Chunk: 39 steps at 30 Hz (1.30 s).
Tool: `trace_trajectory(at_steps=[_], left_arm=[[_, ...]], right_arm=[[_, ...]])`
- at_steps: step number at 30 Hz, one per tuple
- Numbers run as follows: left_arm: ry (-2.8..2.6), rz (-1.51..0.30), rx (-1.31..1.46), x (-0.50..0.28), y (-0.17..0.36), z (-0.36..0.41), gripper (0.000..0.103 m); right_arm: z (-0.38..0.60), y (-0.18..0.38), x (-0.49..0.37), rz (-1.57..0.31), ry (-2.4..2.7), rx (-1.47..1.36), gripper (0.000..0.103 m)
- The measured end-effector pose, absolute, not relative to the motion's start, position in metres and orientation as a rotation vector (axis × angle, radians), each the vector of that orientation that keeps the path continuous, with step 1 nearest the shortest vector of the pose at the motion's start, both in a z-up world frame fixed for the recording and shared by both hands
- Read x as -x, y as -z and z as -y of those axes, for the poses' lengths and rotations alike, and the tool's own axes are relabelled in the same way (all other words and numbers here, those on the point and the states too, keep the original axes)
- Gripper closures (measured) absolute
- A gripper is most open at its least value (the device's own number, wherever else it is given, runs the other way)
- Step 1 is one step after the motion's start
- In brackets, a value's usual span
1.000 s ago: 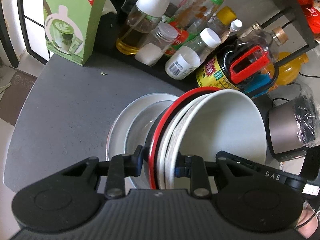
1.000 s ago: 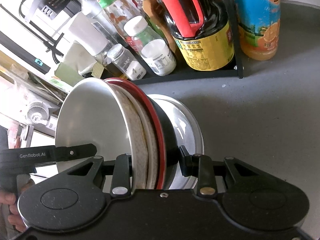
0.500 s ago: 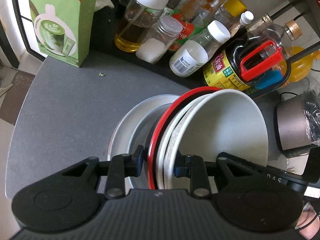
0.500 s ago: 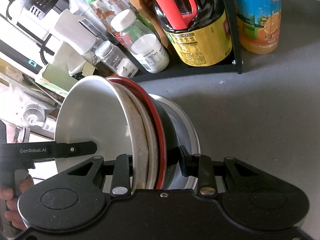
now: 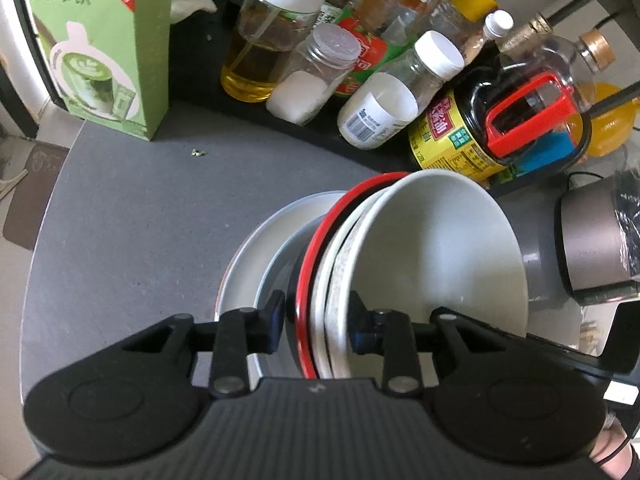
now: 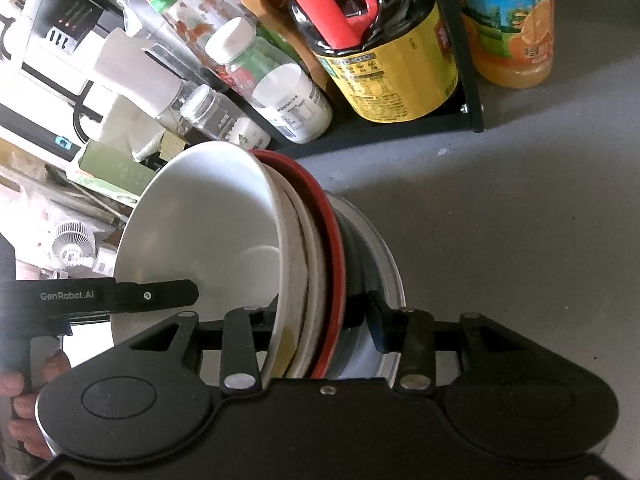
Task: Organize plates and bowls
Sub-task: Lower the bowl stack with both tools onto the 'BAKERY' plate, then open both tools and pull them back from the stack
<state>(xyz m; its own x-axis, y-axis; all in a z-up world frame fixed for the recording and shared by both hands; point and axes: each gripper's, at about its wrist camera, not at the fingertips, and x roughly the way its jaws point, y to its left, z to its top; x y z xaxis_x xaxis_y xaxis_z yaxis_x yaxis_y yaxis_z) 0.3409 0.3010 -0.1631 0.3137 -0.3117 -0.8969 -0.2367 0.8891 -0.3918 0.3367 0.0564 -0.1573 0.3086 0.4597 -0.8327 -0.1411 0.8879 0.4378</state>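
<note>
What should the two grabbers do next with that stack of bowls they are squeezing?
Probably lower it gently. The left gripper and the right gripper both clamp the rims of the nested bowl stack, which tilts over the metal plate on the grey counter. Setting it flat in the plate before letting go should keep it from tipping.

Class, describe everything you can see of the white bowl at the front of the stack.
The white bowl is plain, smooth and glossy, like ceramic or melamine, and empty. It is tipped on edge, nested in a speckled bowl, then a red-rimmed black one. Left gripper and right gripper both clamp the stack's rims.
</note>
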Motion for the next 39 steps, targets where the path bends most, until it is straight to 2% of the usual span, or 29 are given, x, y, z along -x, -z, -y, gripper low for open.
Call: trace_trajectory(at_steps=[3, 4, 5, 9, 11, 19, 22, 24, 29, 36, 39], left_arm=[[0.059, -1.274, 0.487, -0.342, 0.161, -0.305, 0.068], [0.059, -1.269, 0.483, -0.341, 0.160, -0.307, 0.066], [0.053, -1.263, 0.481, -0.341, 0.158, -0.309, 0.061], [0.031, -1.230, 0.498, -0.338, 0.149, -0.319, 0.041], [0.013, -1.207, 0.488, -0.336, 0.144, -0.320, 0.034], [-0.010, -1.147, 0.427, -0.321, 0.125, -0.301, 0.032], [-0.003, -1.137, 0.432, -0.314, 0.121, -0.289, 0.030], [-0.018, -1.119, 0.427, -0.305, 0.117, -0.279, 0.020], [-0.038, -1.051, 0.414, -0.274, 0.098, -0.242, 0.006], [-0.032, -0.963, 0.391, -0.226, 0.074, -0.186, 0.004], [-0.023, -0.925, 0.383, -0.202, 0.063, -0.160, 0.000]], right_arm=[[-0.050, 0.152, -0.332, -1.179, -0.381, -0.328, 0.059], [-0.048, 0.149, -0.330, -1.173, -0.374, -0.336, 0.054], [-0.046, 0.146, -0.327, -1.168, -0.364, -0.337, 0.051], [-0.037, 0.131, -0.317, -1.135, -0.366, -0.352, 0.047], [-0.030, 0.123, -0.313, -1.110, -0.370, -0.362, 0.033], [0.007, 0.101, -0.295, -1.015, -0.361, -0.356, 0.019], [0.024, 0.096, -0.281, -0.981, -0.340, -0.347, 0.006], [0.039, 0.094, -0.268, -0.961, -0.334, -0.345, 0.005], [0.080, 0.087, -0.234, -0.925, -0.317, -0.354, 0.000], [0.130, 0.069, -0.187, -0.883, -0.296, -0.337, 0.000], [0.148, 0.064, -0.167, -0.863, -0.285, -0.327, 0.000]])
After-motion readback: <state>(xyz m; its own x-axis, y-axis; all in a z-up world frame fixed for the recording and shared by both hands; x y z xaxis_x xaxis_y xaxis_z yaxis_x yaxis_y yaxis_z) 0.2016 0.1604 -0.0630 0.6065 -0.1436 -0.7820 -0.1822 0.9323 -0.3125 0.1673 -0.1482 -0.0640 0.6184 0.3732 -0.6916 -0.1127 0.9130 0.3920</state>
